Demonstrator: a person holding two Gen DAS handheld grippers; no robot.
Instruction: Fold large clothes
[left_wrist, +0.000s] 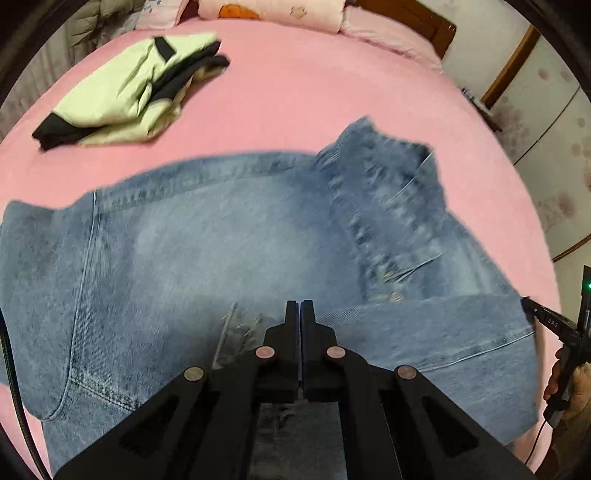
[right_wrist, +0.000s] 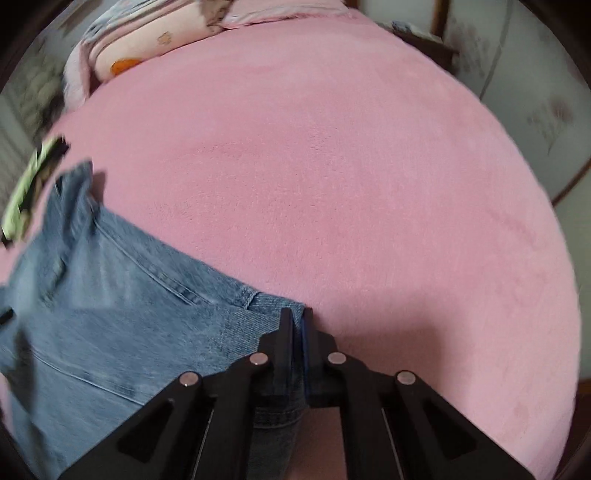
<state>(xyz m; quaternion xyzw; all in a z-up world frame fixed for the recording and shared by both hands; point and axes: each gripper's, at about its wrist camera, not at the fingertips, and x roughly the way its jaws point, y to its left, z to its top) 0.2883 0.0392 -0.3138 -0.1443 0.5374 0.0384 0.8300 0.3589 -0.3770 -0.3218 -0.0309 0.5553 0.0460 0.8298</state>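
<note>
A pair of light blue jeans (left_wrist: 221, 240) lies spread across the pink bed (left_wrist: 295, 96), with one part folded over at the right. My left gripper (left_wrist: 299, 308) is shut over the jeans near their front edge; denim shows below the closed fingers, so it seems to pinch the fabric. My right gripper (right_wrist: 297, 317) is shut on the jeans' right edge (right_wrist: 273, 306), with denim between its fingers. The right gripper also shows at the right edge of the left wrist view (left_wrist: 532, 314), at the jeans' corner. The jeans stretch left from it (right_wrist: 110, 295).
A folded pale green and black garment (left_wrist: 125, 92) lies at the bed's far left, also in the right wrist view (right_wrist: 26, 192). Pillows (left_wrist: 273, 11) line the headboard. A wardrobe wall (left_wrist: 546, 122) stands to the right. Bare pink sheet (right_wrist: 332, 166) lies right of the jeans.
</note>
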